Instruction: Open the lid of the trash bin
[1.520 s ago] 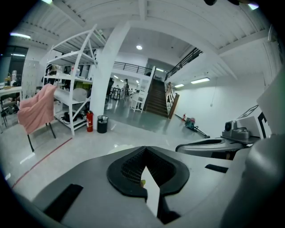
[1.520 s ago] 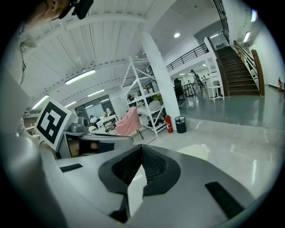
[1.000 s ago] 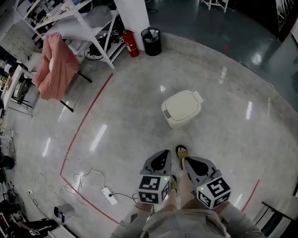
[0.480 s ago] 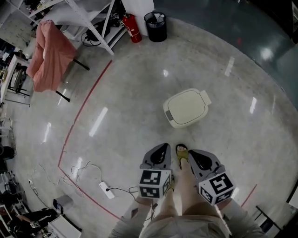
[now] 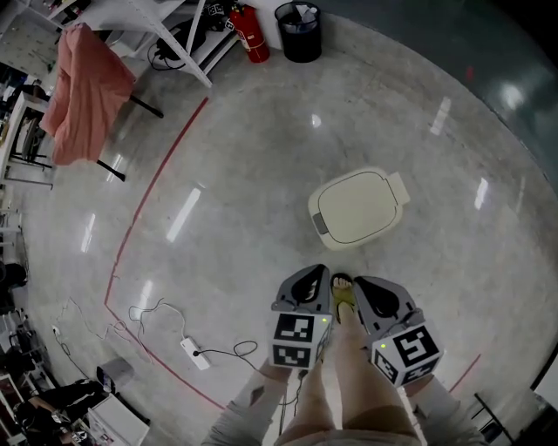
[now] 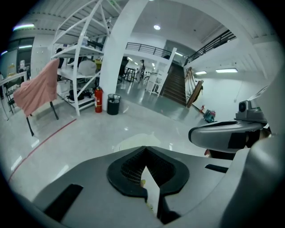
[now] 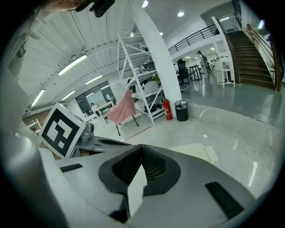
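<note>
my left gripper (image 5: 307,277) and right gripper (image 5: 360,285) hang side by side just over my sandalled foot (image 5: 342,293), each with its jaws drawn together on nothing. just ahead of them, out in the open middle of the polished floor (image 5: 218,261), stands the cream trash bin (image 5: 357,209), its lid down flat. well beyond it, at the floor's far edge, are a black wastebasket (image 5: 299,19) and a red fire extinguisher (image 5: 251,35) beside a white shelving rack (image 5: 166,22).

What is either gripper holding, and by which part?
Nothing. The left gripper and right gripper both have their jaws together and empty. The trash bin stands on the floor ahead, lid down, untouched.
</note>
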Tool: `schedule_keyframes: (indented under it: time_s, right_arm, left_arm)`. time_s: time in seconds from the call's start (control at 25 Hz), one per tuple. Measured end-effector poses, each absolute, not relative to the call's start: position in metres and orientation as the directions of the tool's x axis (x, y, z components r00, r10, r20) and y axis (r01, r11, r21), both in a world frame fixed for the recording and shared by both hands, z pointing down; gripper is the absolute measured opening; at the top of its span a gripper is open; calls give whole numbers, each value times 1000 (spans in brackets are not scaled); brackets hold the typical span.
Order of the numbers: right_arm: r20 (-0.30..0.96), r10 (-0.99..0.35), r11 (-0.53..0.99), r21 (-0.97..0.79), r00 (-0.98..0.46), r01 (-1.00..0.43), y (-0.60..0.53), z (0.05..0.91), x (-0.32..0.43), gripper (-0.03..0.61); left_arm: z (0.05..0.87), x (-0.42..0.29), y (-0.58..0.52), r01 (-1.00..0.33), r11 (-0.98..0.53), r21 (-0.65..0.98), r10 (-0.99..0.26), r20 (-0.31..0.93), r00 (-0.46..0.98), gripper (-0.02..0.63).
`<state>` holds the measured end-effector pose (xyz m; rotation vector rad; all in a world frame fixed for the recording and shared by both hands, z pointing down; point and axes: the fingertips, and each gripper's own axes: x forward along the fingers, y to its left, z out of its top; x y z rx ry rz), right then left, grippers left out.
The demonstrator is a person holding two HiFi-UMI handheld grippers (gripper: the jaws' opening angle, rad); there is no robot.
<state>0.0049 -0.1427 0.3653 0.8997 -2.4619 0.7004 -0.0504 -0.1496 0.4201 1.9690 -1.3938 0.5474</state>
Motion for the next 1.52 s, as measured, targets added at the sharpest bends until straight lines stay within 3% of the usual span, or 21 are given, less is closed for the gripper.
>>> schedule_keyframes:
  time_s: [1.0, 1.52]
  right_arm:
    - [621, -374, 611, -394, -689, -686, -164, 531, -4, -2]
    - [647, -334, 588, -425, -685, -688, -151, 566, -5, -3]
  left_arm:
    - [639, -62, -210, -957, -116, 267, -569, 772, 284, 5]
    - [681, -64, -217, -955, -115, 273, -532, 795, 292, 5]
